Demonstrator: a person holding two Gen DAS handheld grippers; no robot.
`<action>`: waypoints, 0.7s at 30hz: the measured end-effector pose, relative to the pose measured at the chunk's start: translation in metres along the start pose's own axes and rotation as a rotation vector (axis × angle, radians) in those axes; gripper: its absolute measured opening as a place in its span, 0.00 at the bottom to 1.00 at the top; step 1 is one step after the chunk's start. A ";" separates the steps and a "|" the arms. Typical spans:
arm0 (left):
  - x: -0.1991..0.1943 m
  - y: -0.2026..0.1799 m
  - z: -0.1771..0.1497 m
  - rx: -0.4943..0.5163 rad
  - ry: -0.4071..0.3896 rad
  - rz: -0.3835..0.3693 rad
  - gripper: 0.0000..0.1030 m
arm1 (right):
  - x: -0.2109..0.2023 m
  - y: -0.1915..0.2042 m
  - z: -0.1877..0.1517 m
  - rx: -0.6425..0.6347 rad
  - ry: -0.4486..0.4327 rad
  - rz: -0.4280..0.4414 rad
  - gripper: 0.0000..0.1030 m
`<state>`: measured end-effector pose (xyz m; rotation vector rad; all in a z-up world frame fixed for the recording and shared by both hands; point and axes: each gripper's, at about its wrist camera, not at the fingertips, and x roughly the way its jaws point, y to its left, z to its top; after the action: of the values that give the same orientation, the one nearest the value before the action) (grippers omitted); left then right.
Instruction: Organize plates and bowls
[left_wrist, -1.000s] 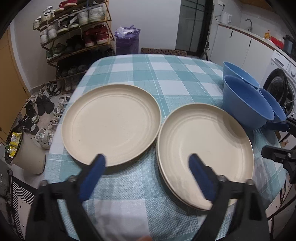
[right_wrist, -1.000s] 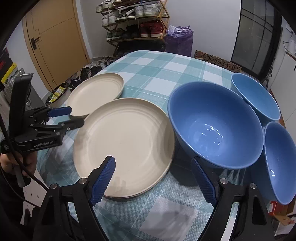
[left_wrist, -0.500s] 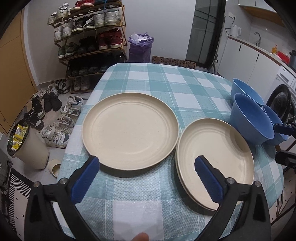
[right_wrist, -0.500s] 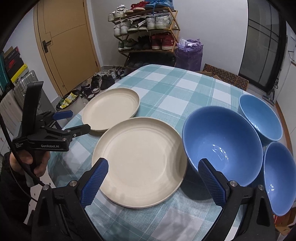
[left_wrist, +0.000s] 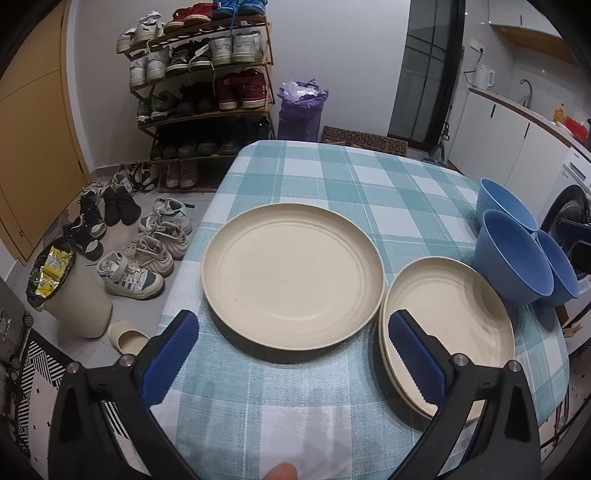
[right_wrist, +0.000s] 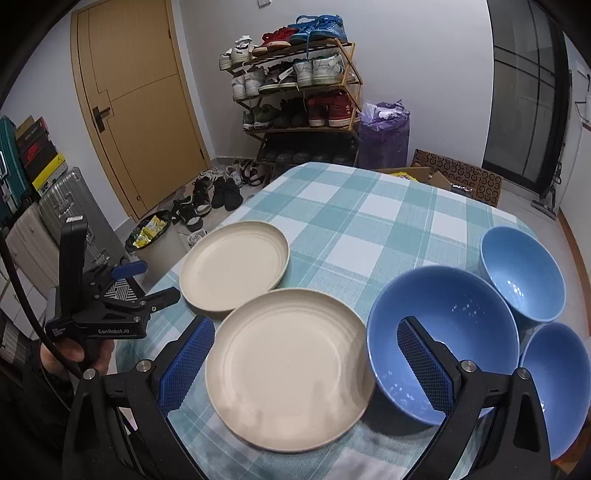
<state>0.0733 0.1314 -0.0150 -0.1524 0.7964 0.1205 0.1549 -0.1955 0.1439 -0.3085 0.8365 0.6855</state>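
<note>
Both tongs have pulled back and up from the dishes over the last second, so more of the checked surface (left_wrist: 332, 177) and room shows in each view. Left tongs (left_wrist: 293, 349) spread wide, holding nothing, hovering at bottom centre of the left view over the near edge of the single cream plate (left_wrist: 291, 273). Right tongs (right_wrist: 306, 360) also spread, empty, at bottom of the right view, straddling the stacked cream plates (right_wrist: 291, 365). That stack looks like two plates, lower right in the left view, touching or slightly overlapped by the single plate's rim; cannot tell which. Large blue bowl (right_wrist: 443, 339) sits just right of the stack, with the far blue bowl (right_wrist: 522, 271) and the near blue bowl (right_wrist: 557, 387) crowded at the right edge of frame, all three touching or nearly so. Risks, as a judgement: the plates are shallow and smooth, so a rim pinch by the left tongs could slip, or drag the single plate into the stack. The bowls sit close to the surface's right edge, so a nudge from the right tongs could push one off. The tight bowl cluster leaves little room for a finger between walls.
</note>
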 end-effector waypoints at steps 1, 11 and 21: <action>-0.001 0.002 0.000 -0.003 -0.002 0.003 1.00 | 0.000 0.000 0.003 -0.001 -0.003 -0.001 0.98; -0.003 0.020 0.008 -0.034 -0.024 0.025 1.00 | 0.000 0.003 0.034 0.007 -0.024 0.010 0.98; 0.001 0.034 0.011 -0.047 -0.021 0.042 1.00 | 0.012 0.013 0.053 -0.004 -0.022 0.013 0.98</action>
<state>0.0760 0.1663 -0.0110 -0.1783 0.7767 0.1806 0.1830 -0.1540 0.1690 -0.2984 0.8169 0.7016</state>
